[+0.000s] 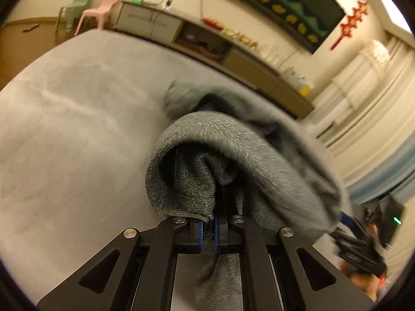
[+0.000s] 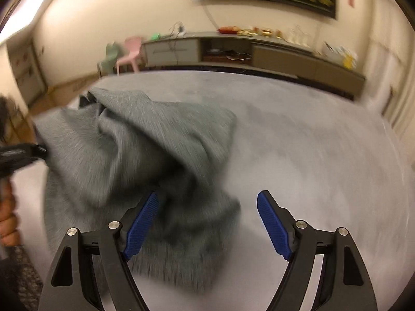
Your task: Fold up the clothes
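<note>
Left gripper [image 1: 208, 229]: blue pads nearly together, pinching edge of grey knit garment [image 1: 207, 160]. Garment bunched, draped over grey soft surface [image 1: 77, 129], blurred. Right gripper [image 2: 207, 220]: jaws wide apart, nothing between; left pad touching or just over garment fold, cannot tell which. Pink chair [image 2: 129, 51], low cabinet [image 2: 259, 51] by far wall.

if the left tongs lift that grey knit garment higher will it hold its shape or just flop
Probably flop: the grey garment already drapes and bunches in loose folds where the left tongs pinch it. Its fuzzy knit likely grips the ribbed pads rather than slipping. It looks thick, so perhaps weighty enough to sag from one pinch point.
</note>
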The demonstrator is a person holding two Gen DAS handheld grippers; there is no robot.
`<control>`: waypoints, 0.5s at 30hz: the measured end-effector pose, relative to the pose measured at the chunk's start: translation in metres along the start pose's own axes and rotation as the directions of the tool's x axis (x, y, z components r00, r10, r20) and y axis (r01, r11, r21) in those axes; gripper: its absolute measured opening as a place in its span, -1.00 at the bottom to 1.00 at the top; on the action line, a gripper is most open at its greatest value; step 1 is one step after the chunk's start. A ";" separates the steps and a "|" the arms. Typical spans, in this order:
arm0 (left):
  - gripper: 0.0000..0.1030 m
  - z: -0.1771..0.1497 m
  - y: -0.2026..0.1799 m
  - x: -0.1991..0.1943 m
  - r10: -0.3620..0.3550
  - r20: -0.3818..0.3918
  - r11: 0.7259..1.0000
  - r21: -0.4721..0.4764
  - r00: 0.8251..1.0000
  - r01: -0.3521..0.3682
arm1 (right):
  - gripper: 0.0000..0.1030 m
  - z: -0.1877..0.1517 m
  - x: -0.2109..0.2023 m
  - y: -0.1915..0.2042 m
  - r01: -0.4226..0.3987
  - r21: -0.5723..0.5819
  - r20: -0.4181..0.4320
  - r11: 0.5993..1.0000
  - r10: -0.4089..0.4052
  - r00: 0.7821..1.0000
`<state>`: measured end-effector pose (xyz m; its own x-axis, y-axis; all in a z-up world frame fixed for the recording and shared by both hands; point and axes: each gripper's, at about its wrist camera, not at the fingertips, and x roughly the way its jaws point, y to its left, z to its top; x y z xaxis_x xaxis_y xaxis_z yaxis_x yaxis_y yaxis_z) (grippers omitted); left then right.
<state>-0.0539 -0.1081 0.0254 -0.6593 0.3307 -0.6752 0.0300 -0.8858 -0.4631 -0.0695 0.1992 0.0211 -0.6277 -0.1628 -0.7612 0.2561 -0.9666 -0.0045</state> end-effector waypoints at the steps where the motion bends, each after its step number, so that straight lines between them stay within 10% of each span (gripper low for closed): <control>1: -0.87 0.000 -0.006 0.000 0.002 0.002 1.000 0.028 1.000 -0.002 | 0.54 0.011 0.014 0.007 0.014 -0.033 -0.020 0.999 -0.014 1.000; 2: -0.87 0.000 -0.012 0.002 0.008 -0.001 0.998 0.059 1.000 -0.008 | 0.46 0.022 0.028 0.014 0.026 -0.067 -0.040 0.997 -0.029 0.999; 4: -0.87 0.010 -0.020 -0.003 0.052 0.046 0.990 0.129 0.998 -0.058 | -0.80 0.043 0.054 0.024 0.004 -0.143 -0.111 0.990 -0.020 0.994; 9: -0.88 0.078 0.046 -0.084 0.092 0.317 0.993 -0.103 0.944 -0.062 | -0.93 0.075 -0.029 -0.033 -0.046 0.169 0.119 0.984 0.026 0.993; 11: -0.88 0.090 0.075 -0.081 0.097 0.277 0.981 -0.187 0.956 -0.045 | -0.93 0.053 -0.080 -0.053 -0.067 0.269 0.207 0.961 0.010 0.978; 15: -0.87 0.071 0.088 -0.025 0.058 0.022 0.961 -0.270 0.998 -0.050 | -0.92 -0.022 -0.070 -0.044 0.028 0.196 0.015 0.980 -0.032 0.999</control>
<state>-0.0880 -0.2173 0.0421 -0.6726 0.2714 -0.6885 0.2651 -0.7802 -0.5666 -0.0205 0.2574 0.0606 -0.6467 -0.1348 -0.7507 0.0896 -0.9909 0.1008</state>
